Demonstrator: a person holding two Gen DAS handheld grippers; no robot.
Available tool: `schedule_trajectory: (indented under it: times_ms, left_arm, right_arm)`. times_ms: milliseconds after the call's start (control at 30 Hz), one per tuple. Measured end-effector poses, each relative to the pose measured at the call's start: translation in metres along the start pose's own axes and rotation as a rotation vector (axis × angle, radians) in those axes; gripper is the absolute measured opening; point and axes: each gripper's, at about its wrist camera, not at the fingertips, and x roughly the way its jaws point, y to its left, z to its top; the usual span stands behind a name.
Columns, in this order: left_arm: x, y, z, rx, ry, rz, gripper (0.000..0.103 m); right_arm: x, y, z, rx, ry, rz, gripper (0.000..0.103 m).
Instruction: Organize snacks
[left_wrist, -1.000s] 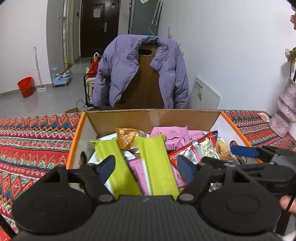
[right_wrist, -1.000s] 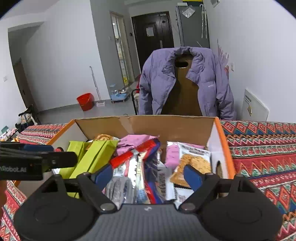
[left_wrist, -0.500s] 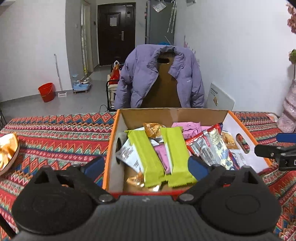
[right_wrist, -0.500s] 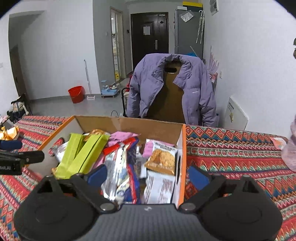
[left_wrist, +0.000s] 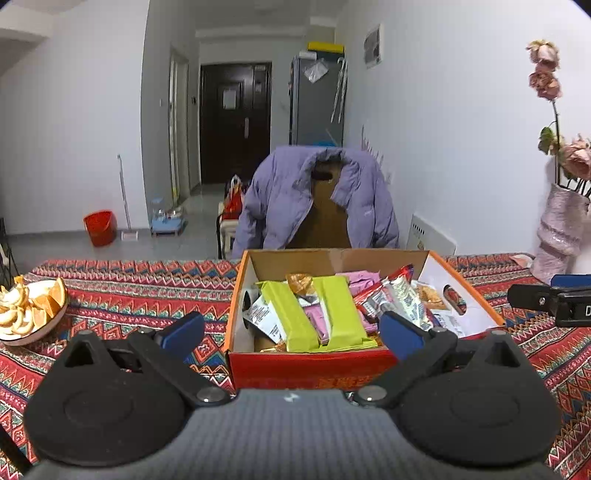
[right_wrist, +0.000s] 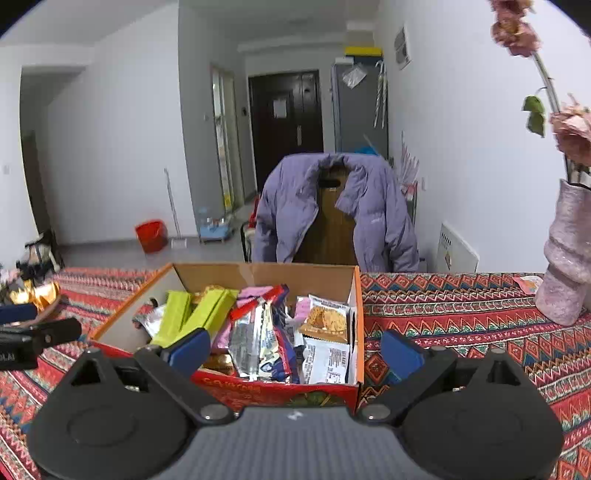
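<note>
snack box (left_wrist: 306, 369), 2 green bars (left_wrist: 343, 314) inside

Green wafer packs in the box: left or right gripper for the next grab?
Left, probably. The green wafer packs lie centred between the open left gripper; the right gripper, also open, frames the box's right half.

I see a home: a purple puffer jacket (left_wrist: 317, 195) on a chair, a dark front door (left_wrist: 234, 122), a red plastic bucket (left_wrist: 99, 228) on the tiled floor.
</note>
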Motion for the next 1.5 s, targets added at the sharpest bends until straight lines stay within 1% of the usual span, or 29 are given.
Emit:
schedule_trajectory:
  times_ms: [133,267,467,567,767,900,1033,1133,1267,1333,1400,1500]
  left_arm:
    - [-0.02,-0.003,-0.008,-0.002,-0.031,-0.008,0.103]
    - [-0.048,-0.006,-0.018,0.005,-0.047,0.011,0.103]
    - [-0.104,-0.012,-0.043,-0.004,-0.067,0.0,0.103]
    - [-0.133,-0.016,-0.057,-0.008,-0.084,0.001,0.103]
    - [-0.191,-0.019,-0.091,-0.01,-0.102,0.01,0.103]
    - [-0.223,-0.02,-0.117,-0.009,-0.099,0.048,0.103]
    - [-0.256,-0.019,-0.148,-0.023,-0.096,0.043,0.103]
    - [-0.283,-0.019,-0.172,-0.009,-0.125,0.035,0.103]
    - [-0.315,-0.018,-0.203,0.018,-0.156,0.065,0.103]
    - [-0.326,-0.016,-0.214,0.012,-0.158,0.079,0.103]
    - [-0.338,-0.013,-0.225,-0.002,-0.16,0.078,0.103]
    - [-0.351,-0.011,-0.235,-0.009,-0.168,0.092,0.103]
  right_arm:
    - [-0.016,0.003,-0.009,0.003,-0.02,-0.007,0.099]
    - [-0.036,0.007,-0.022,0.014,-0.041,0.003,0.099]
    - [-0.082,0.019,-0.05,0.005,-0.07,0.016,0.099]
    - [-0.111,0.029,-0.068,-0.016,-0.089,0.037,0.099]
    - [-0.173,0.051,-0.109,-0.065,-0.112,0.055,0.101]
    - [-0.211,0.063,-0.143,-0.067,-0.129,0.085,0.103]
    - [-0.242,0.075,-0.177,-0.092,-0.137,0.071,0.103]
    - [-0.266,0.083,-0.203,-0.107,-0.16,0.035,0.103]
    - [-0.293,0.089,-0.232,-0.084,-0.18,0.03,0.103]
    - [-0.307,0.093,-0.248,-0.069,-0.19,0.044,0.103]
    - [-0.318,0.098,-0.259,-0.068,-0.19,0.042,0.103]
    - [-0.336,0.102,-0.273,-0.078,-0.218,0.032,0.103]
